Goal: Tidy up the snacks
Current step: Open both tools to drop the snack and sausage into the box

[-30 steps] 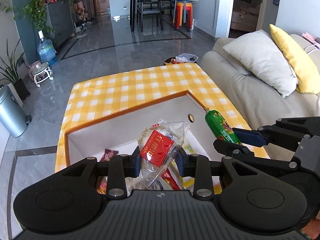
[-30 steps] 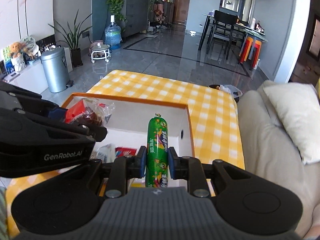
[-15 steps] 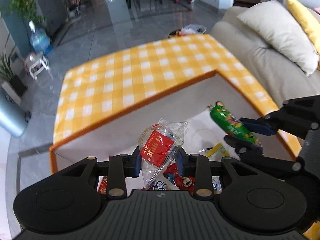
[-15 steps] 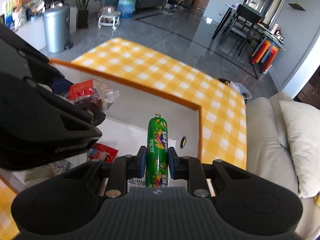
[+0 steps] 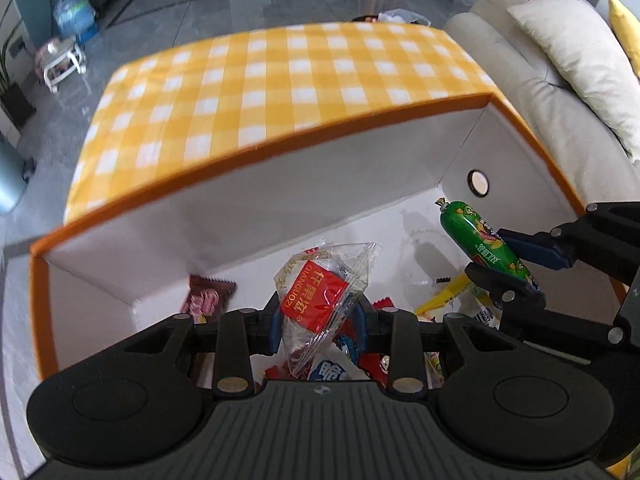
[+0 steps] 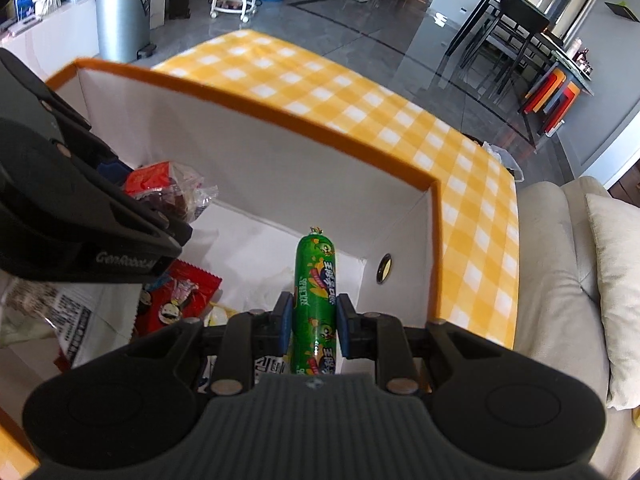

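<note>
Fingers (image 6: 285, 322) pinch sausage (image 6: 316, 300); right view alone shows bin (image 6: 120, 20).

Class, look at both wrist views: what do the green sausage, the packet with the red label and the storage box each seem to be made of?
Green sausage: glossy printed plastic casing, probably; it shines and ends in a crimped clip.
Packet with the red label: thin clear plastic film; it is see-through and creased.
Storage box: likely fabric-covered board; matte white walls, orange bound rim, a metal-looking eyelet.

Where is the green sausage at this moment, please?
The green sausage is clamped in the right tool, above the orange-rimmed box near its right wall with the round hole.
</note>
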